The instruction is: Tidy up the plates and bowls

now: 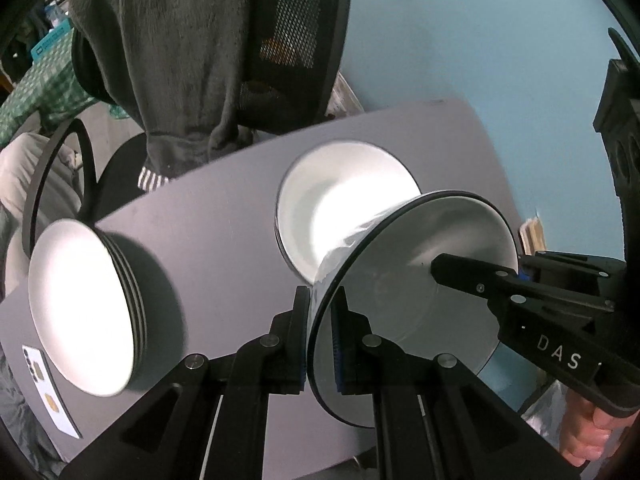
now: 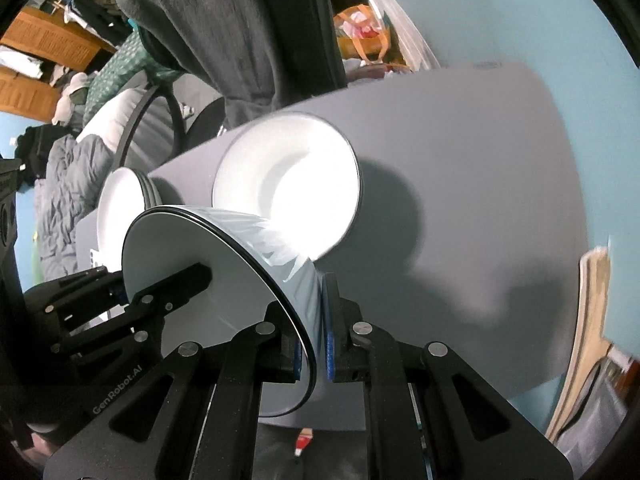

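I hold a white bowl with a dark rim (image 1: 404,280) between both grippers, above the grey table (image 1: 224,216). My left gripper (image 1: 322,332) is shut on its near rim. My right gripper (image 2: 312,344) is shut on the opposite rim and shows in the left wrist view (image 1: 472,276), one finger inside the bowl. The bowl (image 2: 208,264) hangs tilted over a white plate with a dark rim (image 1: 340,196) lying on the table, also in the right wrist view (image 2: 288,184). A stack of white bowls (image 1: 88,312) stands at the left, also in the right wrist view (image 2: 124,200).
A white phone (image 1: 48,392) lies at the table's near left corner. An office chair draped with a dark fleece (image 1: 188,52) stands behind the table. A blue wall (image 1: 480,40) is at the right. Flat boards (image 2: 588,320) lean by the table's right edge.
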Demonstrator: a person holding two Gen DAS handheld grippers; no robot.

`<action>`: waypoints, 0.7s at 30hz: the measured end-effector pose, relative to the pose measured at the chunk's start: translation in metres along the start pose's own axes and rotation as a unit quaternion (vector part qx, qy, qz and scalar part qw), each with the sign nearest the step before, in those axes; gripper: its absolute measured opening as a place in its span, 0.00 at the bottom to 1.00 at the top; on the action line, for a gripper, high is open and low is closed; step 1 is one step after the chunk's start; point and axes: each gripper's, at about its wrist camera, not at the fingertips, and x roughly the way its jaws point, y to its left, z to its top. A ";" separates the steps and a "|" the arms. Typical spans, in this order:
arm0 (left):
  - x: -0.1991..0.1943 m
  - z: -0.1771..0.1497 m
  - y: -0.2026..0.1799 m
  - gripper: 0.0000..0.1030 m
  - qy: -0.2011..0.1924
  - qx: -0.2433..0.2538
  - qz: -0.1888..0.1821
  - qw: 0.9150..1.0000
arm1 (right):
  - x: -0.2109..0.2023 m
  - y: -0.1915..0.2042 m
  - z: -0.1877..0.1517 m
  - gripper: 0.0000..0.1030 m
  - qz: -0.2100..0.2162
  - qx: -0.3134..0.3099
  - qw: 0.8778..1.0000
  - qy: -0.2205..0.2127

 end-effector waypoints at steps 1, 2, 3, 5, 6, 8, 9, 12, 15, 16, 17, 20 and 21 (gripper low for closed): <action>0.001 0.004 0.001 0.09 -0.001 -0.001 0.002 1.000 | 0.001 0.000 0.004 0.08 -0.001 -0.001 1.000 0.001; 0.003 0.008 0.003 0.09 -0.001 -0.002 0.003 1.000 | 0.000 0.003 0.011 0.08 -0.001 -0.001 1.000 0.003; 0.004 0.012 0.005 0.09 -0.001 -0.003 0.004 1.000 | 0.002 0.002 0.014 0.08 -0.001 -0.001 1.000 0.003; 0.008 0.020 0.007 0.09 0.000 -0.007 0.006 1.000 | 0.002 0.004 0.021 0.08 -0.003 -0.003 1.000 0.005; 0.009 0.021 0.008 0.09 0.001 -0.008 0.007 1.000 | 0.003 0.004 0.025 0.08 -0.004 -0.002 1.000 0.006; 0.013 0.027 0.010 0.09 0.003 -0.012 0.009 1.000 | 0.005 0.003 0.032 0.08 -0.002 -0.001 1.000 0.010; 0.014 0.029 0.011 0.09 0.004 -0.015 0.010 1.000 | 0.007 0.002 0.034 0.08 -0.001 0.000 1.000 0.012; 0.018 0.035 0.013 0.09 0.007 -0.021 0.011 1.000 | 0.010 -0.001 0.039 0.08 0.000 0.000 1.000 0.019; 0.025 0.039 0.015 0.09 0.014 -0.027 0.012 0.999 | 0.013 -0.003 0.043 0.08 -0.003 -0.002 1.000 0.027; 0.026 0.039 0.015 0.09 0.017 -0.027 0.011 0.999 | 0.014 -0.003 0.046 0.08 -0.003 -0.002 1.000 0.030; 0.026 0.039 0.015 0.09 0.020 -0.027 0.012 0.999 | 0.016 -0.004 0.049 0.08 -0.004 -0.002 0.999 0.034; 0.029 0.039 0.013 0.09 0.024 -0.025 0.015 0.999 | 0.019 -0.006 0.052 0.08 -0.005 -0.003 0.999 0.040; 0.030 0.039 0.013 0.09 0.024 -0.026 0.014 0.999 | 0.020 -0.007 0.053 0.09 -0.004 -0.002 0.999 0.043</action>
